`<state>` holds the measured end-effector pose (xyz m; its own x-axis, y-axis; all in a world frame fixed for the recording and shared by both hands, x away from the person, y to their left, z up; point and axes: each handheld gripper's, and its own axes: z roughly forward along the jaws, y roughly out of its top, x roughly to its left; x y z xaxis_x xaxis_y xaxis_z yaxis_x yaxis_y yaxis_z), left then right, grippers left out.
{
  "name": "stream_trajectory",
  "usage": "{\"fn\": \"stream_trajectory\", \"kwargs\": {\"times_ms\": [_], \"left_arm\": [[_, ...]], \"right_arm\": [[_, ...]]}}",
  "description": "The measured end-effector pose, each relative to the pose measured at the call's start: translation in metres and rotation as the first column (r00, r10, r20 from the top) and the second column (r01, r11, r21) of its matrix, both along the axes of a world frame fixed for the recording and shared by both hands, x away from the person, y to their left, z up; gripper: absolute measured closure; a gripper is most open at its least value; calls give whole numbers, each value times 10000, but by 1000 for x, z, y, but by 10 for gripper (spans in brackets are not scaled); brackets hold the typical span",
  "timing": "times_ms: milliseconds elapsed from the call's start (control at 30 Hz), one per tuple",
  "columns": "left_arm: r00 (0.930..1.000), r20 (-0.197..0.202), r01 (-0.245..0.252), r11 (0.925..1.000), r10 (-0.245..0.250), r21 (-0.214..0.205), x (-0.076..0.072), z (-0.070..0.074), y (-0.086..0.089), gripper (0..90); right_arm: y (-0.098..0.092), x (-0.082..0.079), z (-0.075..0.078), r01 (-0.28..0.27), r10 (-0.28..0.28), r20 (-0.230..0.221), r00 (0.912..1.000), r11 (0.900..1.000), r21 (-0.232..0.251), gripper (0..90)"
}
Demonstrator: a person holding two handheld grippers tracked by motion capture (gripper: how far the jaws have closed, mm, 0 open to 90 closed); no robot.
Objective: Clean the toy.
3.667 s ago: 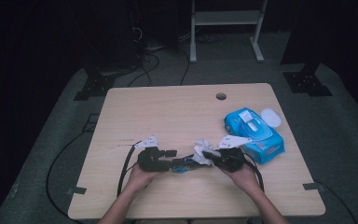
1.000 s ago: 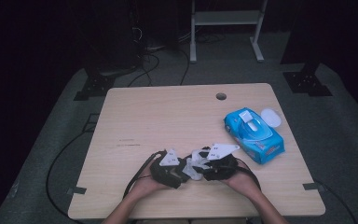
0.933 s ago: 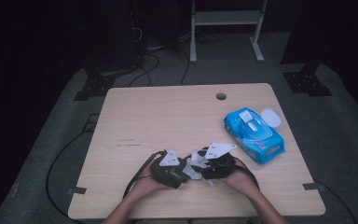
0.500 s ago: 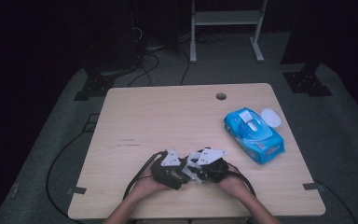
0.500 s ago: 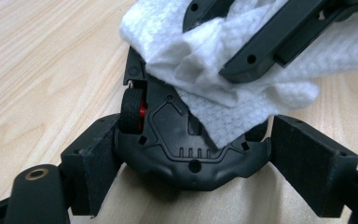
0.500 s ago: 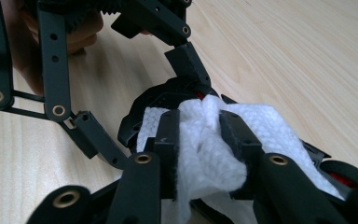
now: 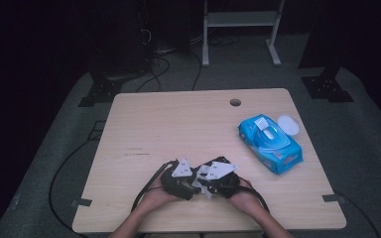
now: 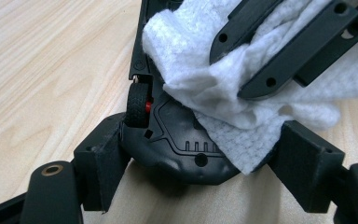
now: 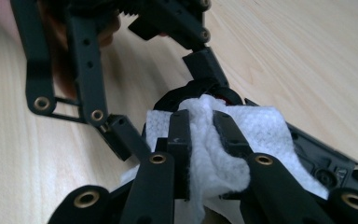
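- My left gripper (image 8: 200, 186) grips a dark toy car (image 8: 177, 140) across its body, underside up, near the table's (image 7: 178, 124) front edge.
- My right gripper (image 9: 205, 135) pinches a white wipe (image 9: 261, 130) against that car.
- The blue wipes pack (image 7: 270, 144) lies well apart.

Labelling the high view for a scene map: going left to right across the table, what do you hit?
left gripper → right gripper → table hole → blue wipes pack
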<state>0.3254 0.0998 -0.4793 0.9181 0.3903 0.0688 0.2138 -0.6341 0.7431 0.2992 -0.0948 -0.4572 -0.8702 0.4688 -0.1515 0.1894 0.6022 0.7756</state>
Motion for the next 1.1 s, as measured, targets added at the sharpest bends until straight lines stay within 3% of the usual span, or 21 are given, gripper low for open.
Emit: {"fn": "stream_trajectory", "kwargs": {"times_ms": [67, 233, 300, 367, 433, 467, 500, 600, 700, 767, 900, 967, 1000, 1033, 1067, 1100], "left_arm": [[10000, 43, 18, 10000, -19, 53, 0, 0, 0, 240], [9999, 166, 34, 9999, -32, -161, -1, 3, 0, 240], [9999, 154, 21, 9999, -19, -130, -1, 3, -1, 239], [9999, 108, -39, 9998, 41, -195, -1, 3, -1, 240], [9998, 211, 10, 10000, -9, -48, -2, 3, -1, 240], [9996, 274, 13, 10000, -14, 49, -2, 3, -2, 240], [9995, 325, 17, 9999, -20, 99, -3, 2, -2, 240], [9995, 302, 19, 10000, -19, 15, -3, 3, -1, 240], [9997, 247, 14, 10000, -13, -40, -3, 3, -1, 240], [9997, 241, 3, 10000, -2, -52, -3, 3, -1, 240], [9997, 239, -10, 10000, 11, -40, -2, 3, -1, 240], [9998, 188, -19, 10000, 21, -88, -2, 3, -1, 240], [9999, 167, -26, 9999, 28, -111, -2, 3, -1, 240], [9999, 142, -53, 9999, 55, -132, -2, 3, -1, 240], [9998, 197, -7, 10000, 8, -28, -2, 4, -1, 240], [9996, 275, 6, 10000, -7, 52, -3, 3, -1, 240]], "right_arm": [[-4, 4, 2, 65, -65, -203, 9998, 10000, -1, 782], [-32, 16, 6, 1218, -1213, -254, 9923, 9924, 176, 790], [-35, 16, 5, 1297, -1280, -424, 9909, 9908, 390, 792], [-27, 13, 4, 1011, -987, -481, 9940, 9936, 509, 792], [-4, 5, 1, 152, -101, -707, 9974, 9973, 712, 792], [-4, 5, 1, 152, -101, -707, 9974, 9973, 712, 792], [7, 1, 0, -275, 318, -699, 9970, 9977, 616, 791], [6, 2, 1, -279, 307, -593, 9978, 9985, 466, 790], [-14, 9, 3, 510, -504, -230, 9985, 9984, 234, 790], [-39, 18, 5, 1342, -1336, -204, 9908, 9904, 330, 791], [-50, 19, 5, 1697, -1680, -366, 9851, 9843, 493, 791], [-45, 15, 5, 1507, -1492, -339, 9882, 9875, 467, 791], [-39, 13, 4, 1267, -1238, -520, 9909, 9902, 583, 791], [-24, 6, 1, 610, -566, -649, 9963, 9958, 681, 790], [-24, 6, 1, 610, -566, -649, 9963, 9958, 681, 790], [-16, 3, 0, 279, -235, -680, 9974, 9975, 646, 790]]}}
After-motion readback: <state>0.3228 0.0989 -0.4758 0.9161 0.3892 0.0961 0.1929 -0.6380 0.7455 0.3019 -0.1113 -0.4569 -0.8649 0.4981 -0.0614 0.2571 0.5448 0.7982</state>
